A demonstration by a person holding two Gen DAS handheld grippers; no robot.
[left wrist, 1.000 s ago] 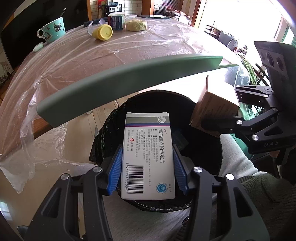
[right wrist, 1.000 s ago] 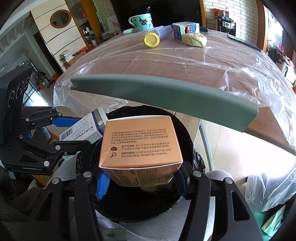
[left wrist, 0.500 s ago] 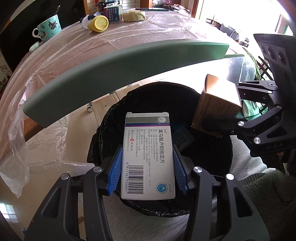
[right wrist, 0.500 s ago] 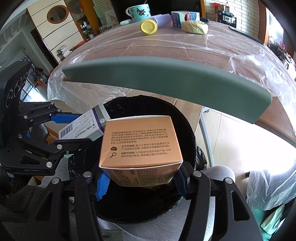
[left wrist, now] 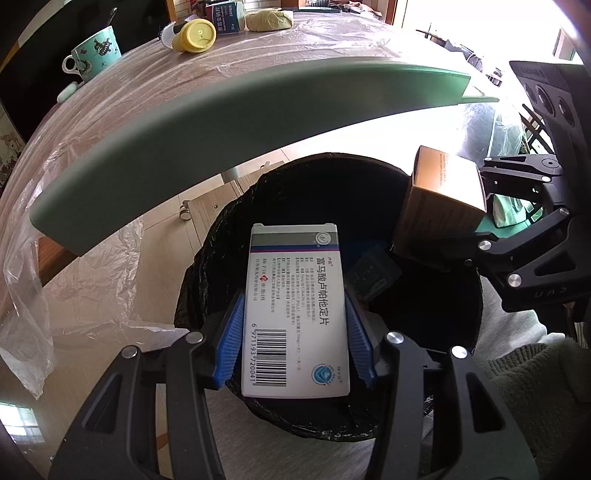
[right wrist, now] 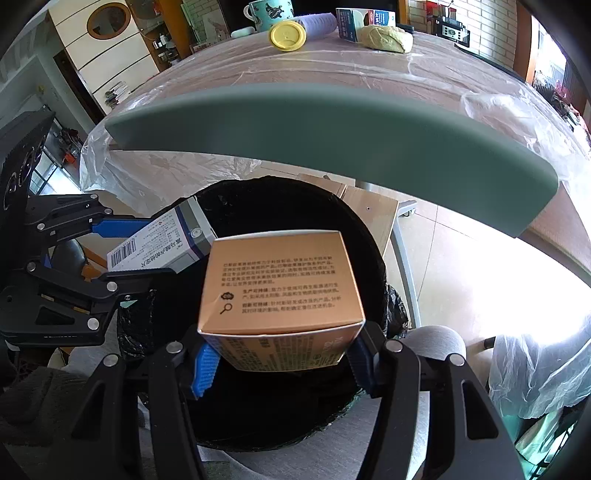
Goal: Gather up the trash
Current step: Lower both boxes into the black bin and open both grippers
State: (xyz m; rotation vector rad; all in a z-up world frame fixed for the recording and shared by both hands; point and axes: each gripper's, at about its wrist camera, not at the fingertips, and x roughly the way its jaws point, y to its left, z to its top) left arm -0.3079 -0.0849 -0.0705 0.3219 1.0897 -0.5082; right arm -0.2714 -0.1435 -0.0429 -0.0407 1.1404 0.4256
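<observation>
Medicine box (left wrist: 295, 314) (long axis along tool (left wrist: 295, 354)) points over bin (left wrist: 424, 325).

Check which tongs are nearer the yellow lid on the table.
Neither clearly. The left tongs grip the white medicine box and the right tongs the orange box, side by side over the black bin, both far from the yellow lid.

both wrist views are aimed steeply down, close over the black-lined bin (left wrist: 424, 325) (right wrist: 295, 424); the raised green lid (left wrist: 240, 122) (right wrist: 332, 140) and table (left wrist: 147, 85) (right wrist: 369, 66) beyond are shared.
</observation>
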